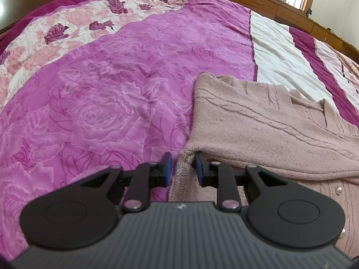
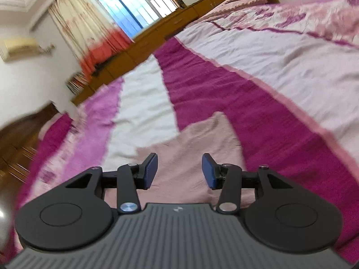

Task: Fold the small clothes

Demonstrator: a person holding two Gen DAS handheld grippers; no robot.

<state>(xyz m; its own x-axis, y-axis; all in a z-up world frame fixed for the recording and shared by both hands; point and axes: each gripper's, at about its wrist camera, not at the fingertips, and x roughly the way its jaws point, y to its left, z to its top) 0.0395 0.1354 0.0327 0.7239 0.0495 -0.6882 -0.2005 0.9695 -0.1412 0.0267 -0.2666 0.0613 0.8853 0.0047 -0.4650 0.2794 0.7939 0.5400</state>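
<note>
A pale pink knitted sweater [image 1: 258,123] lies on the bed at the right of the left wrist view, with one part folded over its front. My left gripper [image 1: 182,168] sits at the sweater's near left edge. The thick knit hem runs between its narrowly parted jaws. The right pad touches the hem, and a sliver of bedspread shows beside the left pad. In the right wrist view the same sweater [image 2: 193,139] spreads under my right gripper [image 2: 179,170], which hovers open with nothing between its fingers.
The bed is covered by a magenta rose-print spread [image 1: 112,78] with white and dark pink stripes [image 2: 224,78]. Low wooden cabinets [image 1: 264,2] run behind the bed. A window [image 2: 134,4], a curtain [image 2: 85,29] and a wall air conditioner [image 2: 20,47] stand beyond it.
</note>
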